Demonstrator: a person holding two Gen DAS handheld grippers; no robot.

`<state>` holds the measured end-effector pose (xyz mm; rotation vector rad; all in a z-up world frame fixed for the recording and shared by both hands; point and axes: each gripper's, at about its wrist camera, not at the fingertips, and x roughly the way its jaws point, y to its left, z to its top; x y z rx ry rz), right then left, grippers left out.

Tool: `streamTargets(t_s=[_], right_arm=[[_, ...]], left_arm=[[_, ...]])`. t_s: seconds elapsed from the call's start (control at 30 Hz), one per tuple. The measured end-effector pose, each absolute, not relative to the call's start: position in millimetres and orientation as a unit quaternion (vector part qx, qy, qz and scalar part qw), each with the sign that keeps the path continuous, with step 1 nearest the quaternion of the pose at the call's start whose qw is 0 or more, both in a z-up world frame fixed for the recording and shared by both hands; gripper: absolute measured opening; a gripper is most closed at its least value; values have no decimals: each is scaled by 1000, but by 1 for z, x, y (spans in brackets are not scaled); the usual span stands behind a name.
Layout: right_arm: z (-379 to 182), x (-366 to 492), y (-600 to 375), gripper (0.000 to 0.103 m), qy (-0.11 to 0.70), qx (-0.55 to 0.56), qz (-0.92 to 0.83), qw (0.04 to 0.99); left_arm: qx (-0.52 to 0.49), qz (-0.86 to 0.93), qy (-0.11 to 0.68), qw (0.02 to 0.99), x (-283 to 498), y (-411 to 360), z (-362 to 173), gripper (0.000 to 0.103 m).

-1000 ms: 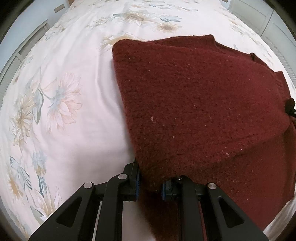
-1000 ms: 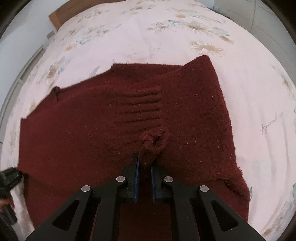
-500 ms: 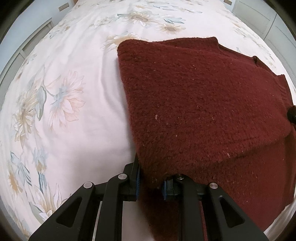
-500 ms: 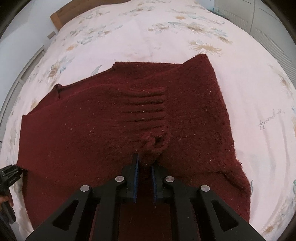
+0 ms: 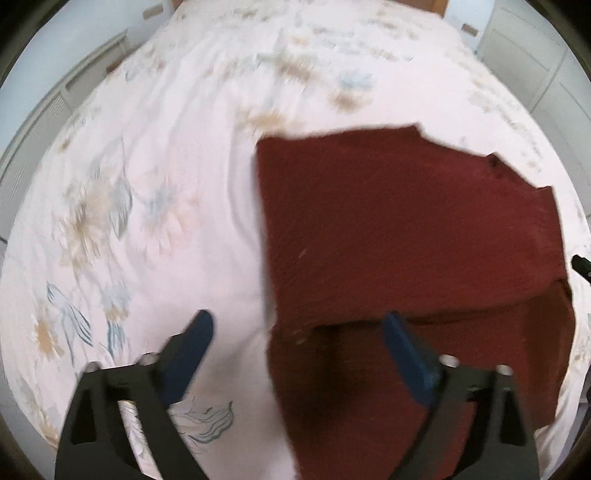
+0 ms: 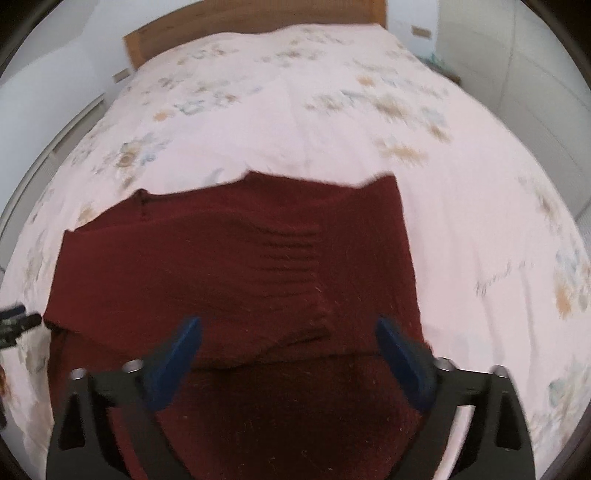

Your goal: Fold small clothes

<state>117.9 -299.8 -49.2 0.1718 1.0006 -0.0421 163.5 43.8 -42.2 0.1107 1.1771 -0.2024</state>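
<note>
Knitwear fills the left wrist view: a dark red, fuzzy knitted sweater (image 5: 406, 229) lies on the pale floral bedspread (image 5: 147, 184), its upper layer folded over so that a straight edge runs across just ahead of us, with the lower layer showing beneath it. Our left gripper (image 5: 297, 326) has just been opening and its blue-padded jaws stand wide apart; the left finger hangs over bare bedspread, the right finger over the knit, and nothing is pinched between them. At the far right edge of this view a dark tip of the other tool peeks in. Turning to the right wrist view, we see the same sweater spread across the bedspread, with a ribbed cuff or hem (image 6: 291, 258) lying on top of the folded panel, and a wooden headboard (image 6: 251, 33) at the far end of the bed. Our right gripper (image 6: 288, 330) has likewise just been opening; its jaws are spread wide above the knit, gripping nothing. We judge the sweater soft, thick and limp, fairly light, likely to sag and stretch when lifted and to cling to itself rather than slide. For the next fold we would take hold at the outer corners or along a doubled edge, pinching both layers together.
</note>
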Motion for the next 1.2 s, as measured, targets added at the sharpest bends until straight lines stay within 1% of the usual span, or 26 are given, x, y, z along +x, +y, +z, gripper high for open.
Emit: streamTargets(t_s=[0.03,0.13,0.2,0.33,0.43,0.5,0.53,0.6,0.93,1.1,1.2], right_arm=[[-46,119,-293,103,474,73,-17,877],[-42,122,-273,103,463,46,-10,885],[-46,126,-259,103,463,32,-4,886],[-74,131,-232,103,474,2,12,881],[-103,133,-225,103,488,-19,6,873],[-119,134,-231,103,493,-14,-1,870],[-124,132,-240,103,488,4,2,873],[-126,129,-256,103,482,25,-2,876],[-123,117,-313,103,471,57,-41,879],[-102,100,-308,103,462,44,-50,885],[-80,84,-310,103,448,51,-39,891]], left_arm=[[55,-99,544,831,162,38,-36,102],[60,-116,518,846,165,16,-24,102],[64,-126,505,851,170,-3,-26,102],[79,-141,497,852,168,-38,-52,102],[82,-144,515,841,167,-58,-82,102],[98,-147,530,829,163,-68,-105,102],[114,-144,525,831,161,-73,-110,102],[122,-148,509,839,158,-67,-110,102],[84,-163,514,838,163,-22,-115,102],[78,-146,539,826,159,-22,-91,102],[67,-125,536,832,152,-16,-69,102]])
